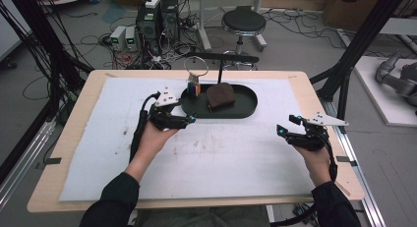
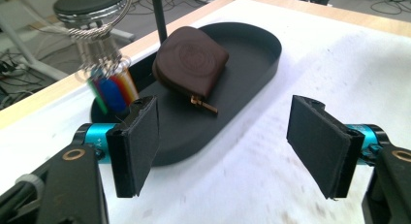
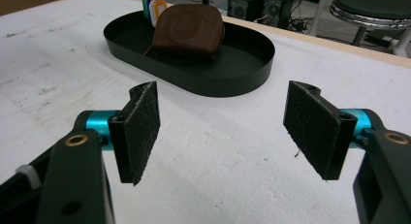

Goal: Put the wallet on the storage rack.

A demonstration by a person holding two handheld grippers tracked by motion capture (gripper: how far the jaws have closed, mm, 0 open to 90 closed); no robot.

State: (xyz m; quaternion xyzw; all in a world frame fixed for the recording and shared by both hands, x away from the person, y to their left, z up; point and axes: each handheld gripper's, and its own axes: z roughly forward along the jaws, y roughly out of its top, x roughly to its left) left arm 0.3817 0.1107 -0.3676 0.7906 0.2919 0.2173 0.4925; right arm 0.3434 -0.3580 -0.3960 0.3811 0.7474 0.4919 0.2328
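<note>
Where the wooden table [image 1: 69, 138] carries its white mat [image 1: 216, 158], nearly the whole top is covered, with bare wood left as a border. A black oval tray [image 1: 246, 109] lies on the mat toward the far edge, about midway across. Behind it a thin black stand [image 1: 219, 72] rises, its crossbar running level above the tray.

In the tray, right of centre, sits a brown leather pouch [image 1: 220, 96]; in the left gripper view the pouch [image 2: 191, 59] leans up against the far wall, its brass zip pull pointing down toward the tray floor. At the tray's left end lies a bunch of coloured key tags [image 1: 193, 87] on a large metal ring [image 1: 195, 66] that stands above the rim. In the left gripper view the tags [image 2: 112, 90] are blurred and sit just inside the tray's end; whether the ring hangs from something I cannot tell.

Left gripper [image 1: 189, 119]: held just at the near-left rim of the tray, pads spread wide with nothing between them; the tray [image 2: 261, 64] lies beyond the jaws in its own view.

Right gripper [image 1: 285, 129]: well apart from the tray, over bare mat at the right, jaws likewise spread and empty. Its own view looks across the mat to the tray [image 3: 242, 83] and pouch [image 3: 189, 32].
</note>
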